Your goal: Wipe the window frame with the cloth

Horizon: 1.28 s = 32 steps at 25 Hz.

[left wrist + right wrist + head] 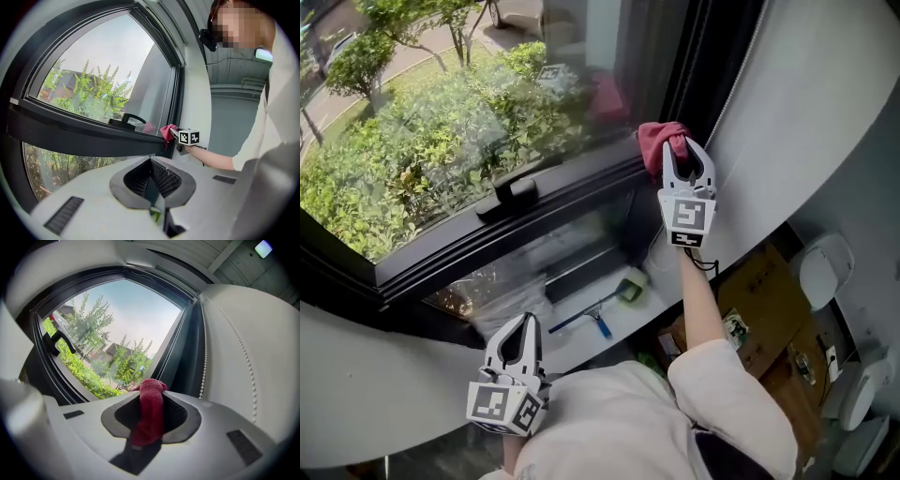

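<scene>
Here the right gripper (pixel 686 150) is raised to the far right end of the dark window frame (pixel 553 202), at the corner where the horizontal bar meets the upright. Its fingers are clamped on a red cloth (pixel 659 141), which bunches out past the fingertips and is pressed against the frame. In the right gripper view the cloth (pixel 151 413) fills the gap between the fingers of the right gripper (pixel 152 392) and hangs down in a fold toward the camera, with the frame's corner (pixel 187 348) straight ahead and a white bead cord (pixel 204 376) hanging just to the right. The window handle (pixel 58 341) sits well off to the left on the same frame.

The left gripper (pixel 523 323) hangs low, close to the person's body and well apart from the window. In its own view the fingers of the left gripper (pixel 151 161) are brought together at the tips with nothing between them. That view also looks across to the right gripper (pixel 174 133) and the cloth (pixel 167 131) touching the frame (pixel 84 136) just beside the handle (pixel 126 119).

Below the window, a squeegee with a blue handle (pixel 586 317) lies on the white ledge (pixel 628 323), and flattened cardboard (pixel 764 291) lies on the floor to the right.
</scene>
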Tool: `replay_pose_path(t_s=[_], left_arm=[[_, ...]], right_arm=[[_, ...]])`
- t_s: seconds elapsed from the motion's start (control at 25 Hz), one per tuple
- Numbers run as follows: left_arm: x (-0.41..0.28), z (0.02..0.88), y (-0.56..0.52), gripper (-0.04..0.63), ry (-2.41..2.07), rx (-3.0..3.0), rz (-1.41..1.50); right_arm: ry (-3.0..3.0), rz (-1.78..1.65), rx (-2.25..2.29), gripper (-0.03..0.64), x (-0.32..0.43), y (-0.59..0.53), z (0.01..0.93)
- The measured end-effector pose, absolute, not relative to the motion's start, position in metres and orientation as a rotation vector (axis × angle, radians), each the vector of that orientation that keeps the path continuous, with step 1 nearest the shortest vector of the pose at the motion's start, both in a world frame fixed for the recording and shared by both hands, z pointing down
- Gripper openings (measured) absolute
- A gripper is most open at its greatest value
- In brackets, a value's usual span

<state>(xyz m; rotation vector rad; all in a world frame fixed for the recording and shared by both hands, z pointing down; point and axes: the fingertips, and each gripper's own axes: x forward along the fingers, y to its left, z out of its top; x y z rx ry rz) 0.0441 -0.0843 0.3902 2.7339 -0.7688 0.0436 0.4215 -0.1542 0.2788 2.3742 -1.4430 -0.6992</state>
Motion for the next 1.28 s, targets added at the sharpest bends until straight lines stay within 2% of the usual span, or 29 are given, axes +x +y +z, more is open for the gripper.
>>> replay_pose_path(t_s=[1.28], left_arm=[[0.045,0.391,-0.083,0.009,-0.765,2.733,0.051]], right_arm=[[-1.486,-0.527,2.316,0.101,0.424,-0.152,0.329]])
